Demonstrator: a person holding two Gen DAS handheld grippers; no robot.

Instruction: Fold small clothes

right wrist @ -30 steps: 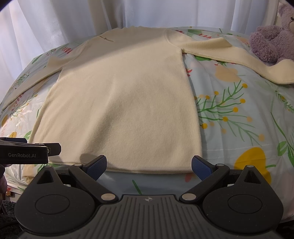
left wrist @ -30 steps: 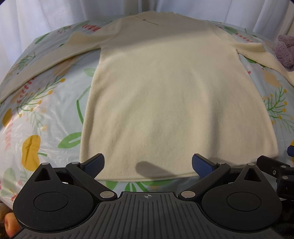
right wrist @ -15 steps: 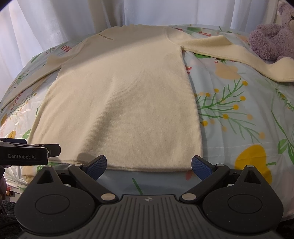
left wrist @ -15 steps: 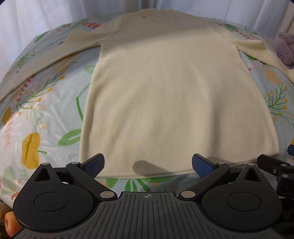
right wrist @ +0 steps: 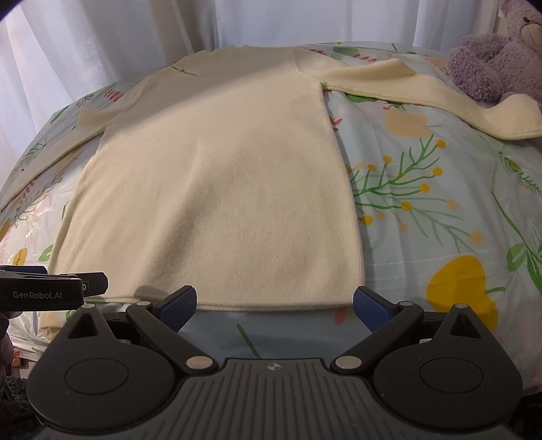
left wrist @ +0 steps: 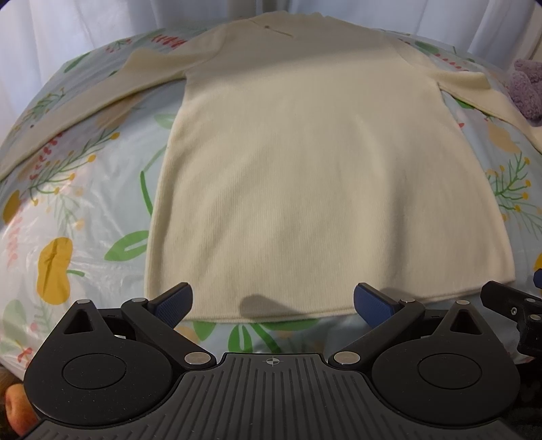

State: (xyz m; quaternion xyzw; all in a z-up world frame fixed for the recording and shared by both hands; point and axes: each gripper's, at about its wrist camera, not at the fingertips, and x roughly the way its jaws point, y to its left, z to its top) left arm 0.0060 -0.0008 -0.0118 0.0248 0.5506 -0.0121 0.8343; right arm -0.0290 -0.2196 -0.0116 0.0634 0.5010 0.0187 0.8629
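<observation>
A cream long-sleeved knit sweater lies flat on the floral bedspread, neck at the far end, hem nearest me, both sleeves spread outwards. My left gripper is open, its blue pads straddling the left part of the hem with nothing between them. At the right part of the hem my right gripper is open too, its blue pads just short of the fabric edge. Each gripper's body shows at the edge of the other's view.
The floral bedspread covers the bed. A purple plush bear sits at the far right, touching the right sleeve's cuff. White curtains hang behind the bed.
Both grippers have drawn back or dropped slightly, so the hem now sits a little farther from the pads. The sweater has not moved.
</observation>
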